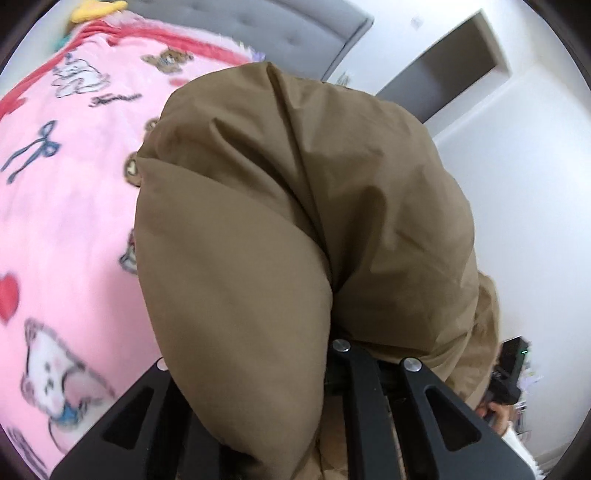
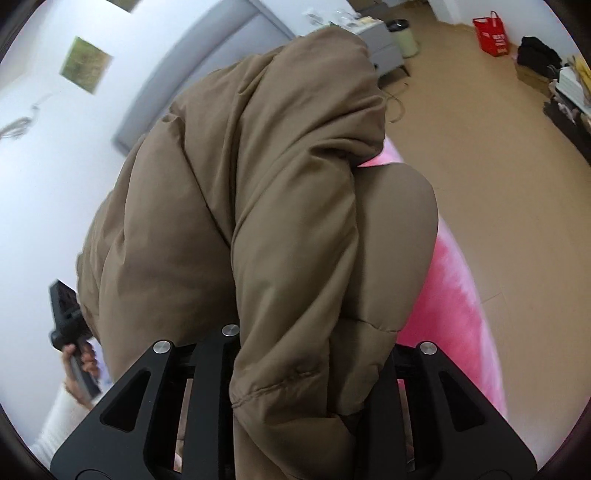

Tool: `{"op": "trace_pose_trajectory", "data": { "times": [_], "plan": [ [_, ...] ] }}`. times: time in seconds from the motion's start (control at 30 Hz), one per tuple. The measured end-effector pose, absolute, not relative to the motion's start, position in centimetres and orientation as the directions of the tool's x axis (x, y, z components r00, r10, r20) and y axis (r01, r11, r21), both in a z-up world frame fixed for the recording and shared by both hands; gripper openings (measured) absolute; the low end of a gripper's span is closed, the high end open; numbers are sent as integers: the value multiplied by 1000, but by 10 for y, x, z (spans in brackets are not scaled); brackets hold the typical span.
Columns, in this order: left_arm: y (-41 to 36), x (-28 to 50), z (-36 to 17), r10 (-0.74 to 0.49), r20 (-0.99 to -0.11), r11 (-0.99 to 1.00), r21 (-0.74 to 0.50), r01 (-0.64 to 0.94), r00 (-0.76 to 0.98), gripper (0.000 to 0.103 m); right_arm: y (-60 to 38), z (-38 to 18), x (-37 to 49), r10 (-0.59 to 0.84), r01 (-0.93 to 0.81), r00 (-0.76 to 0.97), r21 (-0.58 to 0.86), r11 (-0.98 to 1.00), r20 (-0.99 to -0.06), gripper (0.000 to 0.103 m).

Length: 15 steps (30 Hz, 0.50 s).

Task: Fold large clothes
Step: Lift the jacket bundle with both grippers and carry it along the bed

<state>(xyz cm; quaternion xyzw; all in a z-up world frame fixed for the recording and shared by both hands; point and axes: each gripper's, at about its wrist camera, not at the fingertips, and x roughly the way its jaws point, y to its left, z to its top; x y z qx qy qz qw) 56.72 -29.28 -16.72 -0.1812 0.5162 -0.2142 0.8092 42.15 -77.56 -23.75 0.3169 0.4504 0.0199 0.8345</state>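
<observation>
A brown padded jacket (image 1: pixel 288 221) fills the left wrist view, bunched and lifted above the pink printed blanket (image 1: pixel 66 206). My left gripper (image 1: pixel 332 354) is shut on a thick fold of the jacket; the fabric hides its fingertips. In the right wrist view the same jacket (image 2: pixel 266 221) hangs in heavy folds, and my right gripper (image 2: pixel 306 369) is shut on another part of it, fingertips hidden by cloth. Each view shows the other gripper held in a hand at the edge: the right one (image 1: pixel 509 373) and the left one (image 2: pixel 68 317).
The pink blanket (image 2: pixel 458 302) covers a bed with a grey padded headboard (image 1: pixel 280 33). White walls lie behind. A tan floor (image 2: pixel 480 155) holds a grey nightstand (image 2: pixel 384 44), a bin (image 2: pixel 406 37) and a red bag (image 2: pixel 491 33).
</observation>
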Motion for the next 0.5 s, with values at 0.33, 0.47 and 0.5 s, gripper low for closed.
{"op": "trace_pose_trajectory", "data": {
  "times": [0.33,0.47,0.5],
  "plan": [
    [-315,640,-269,-349,-901,937,-331,111,259,16,-789,-344,495,280,329,448,448,831,-849,29],
    [-330,648,-297,-262,-941,962,-237,138,212,31,-792,-361,493,273,358,433,442,822,-859,40],
    [-332,645,-302,-242,-943,967,-214,141,228,38,-792,-360,492,274,366,433,446,817,-858,41]
  ]
}}
